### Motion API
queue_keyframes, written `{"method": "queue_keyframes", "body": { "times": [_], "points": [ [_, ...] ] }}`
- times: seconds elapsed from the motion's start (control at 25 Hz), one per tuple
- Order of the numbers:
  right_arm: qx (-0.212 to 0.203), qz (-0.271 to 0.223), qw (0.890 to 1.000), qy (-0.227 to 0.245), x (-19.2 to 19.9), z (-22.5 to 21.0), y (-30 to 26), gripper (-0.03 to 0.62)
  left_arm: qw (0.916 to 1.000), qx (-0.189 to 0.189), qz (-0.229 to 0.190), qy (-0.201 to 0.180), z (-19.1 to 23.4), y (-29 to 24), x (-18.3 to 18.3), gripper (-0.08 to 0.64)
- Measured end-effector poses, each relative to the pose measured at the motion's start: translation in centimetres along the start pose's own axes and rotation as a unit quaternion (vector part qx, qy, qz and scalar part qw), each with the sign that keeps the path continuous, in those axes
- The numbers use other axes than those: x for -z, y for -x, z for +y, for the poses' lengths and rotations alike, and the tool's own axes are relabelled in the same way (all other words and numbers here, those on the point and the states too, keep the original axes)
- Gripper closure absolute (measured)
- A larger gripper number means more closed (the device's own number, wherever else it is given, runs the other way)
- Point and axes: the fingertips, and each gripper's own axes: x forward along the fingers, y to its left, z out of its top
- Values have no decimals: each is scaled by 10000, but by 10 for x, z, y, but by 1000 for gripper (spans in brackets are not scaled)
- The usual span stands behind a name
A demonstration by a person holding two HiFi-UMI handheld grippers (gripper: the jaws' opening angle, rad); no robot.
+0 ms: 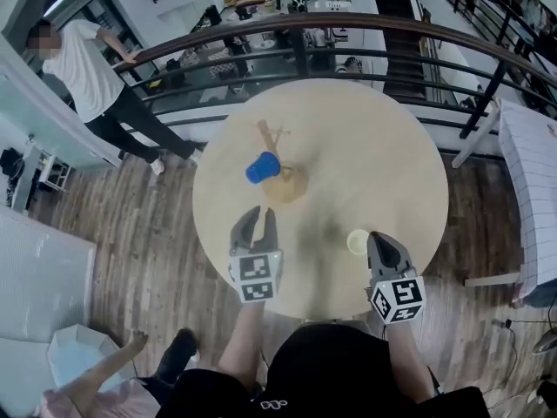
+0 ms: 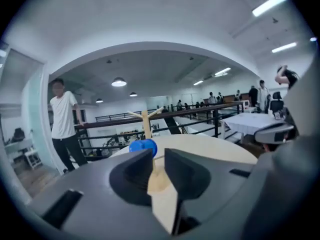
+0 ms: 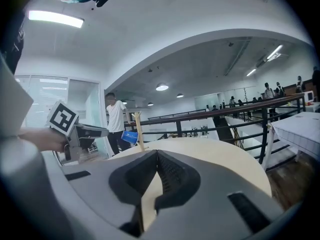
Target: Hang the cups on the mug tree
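A wooden mug tree (image 1: 271,142) stands left of the middle of the round table (image 1: 392,164). A blue cup (image 1: 262,167) hangs on its left side; it shows in the left gripper view as blue cup (image 2: 143,146) on the tree (image 2: 145,121), and in the right gripper view as blue cup (image 3: 130,137). A pale yellow cup (image 1: 358,241) stands upright near the front edge. My left gripper (image 1: 261,214) (image 2: 159,156) is open, a small gap between its jaws with nothing in it, short of the tree. My right gripper (image 1: 377,237) (image 3: 156,154) is shut and empty, just right of the yellow cup.
A dark metal railing (image 1: 365,55) curves behind the table. A person in a white shirt (image 1: 83,64) leans on it at the far left. A white-clothed table (image 1: 531,190) stands to the right. Another person's feet (image 1: 130,347) show on the wooden floor at the lower left.
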Motion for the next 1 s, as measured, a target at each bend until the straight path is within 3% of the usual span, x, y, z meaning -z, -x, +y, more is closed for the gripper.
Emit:
{"method": "queue_keyframes", "body": {
  "times": [0.08, 0.24, 0.72, 0.76, 0.8, 0.88, 1.0],
  "points": [
    [-111, 20, 9999, 18, 0, 6, -5, 583, 9982, -84, -17, 594, -1, 14, 17, 533],
    [-348, 43, 9994, 83, -1, 19, -13, 583, 9856, 101, -143, 1684, -13, 35, 41, 548],
    [-582, -300, 9978, 126, -14, 33, -9, 580, 9853, 119, -64, 1703, -17, 52, 51, 548],
    [-608, -316, 9976, 118, -14, 32, -8, 538, 9853, 136, -45, 1703, -18, 53, 52, 548],
    [-655, -309, 9973, 128, -13, 31, -8, 438, 9853, 154, -26, 1701, -19, 53, 53, 548],
    [-747, -245, 9966, 232, -5, 28, -7, 334, 9852, 197, 12, 1701, -21, 53, 56, 548],
    [-745, 14, 9963, 426, 21, 17, -4, 285, 9850, 250, 68, 1704, -25, 52, 60, 548]
  ]
}}
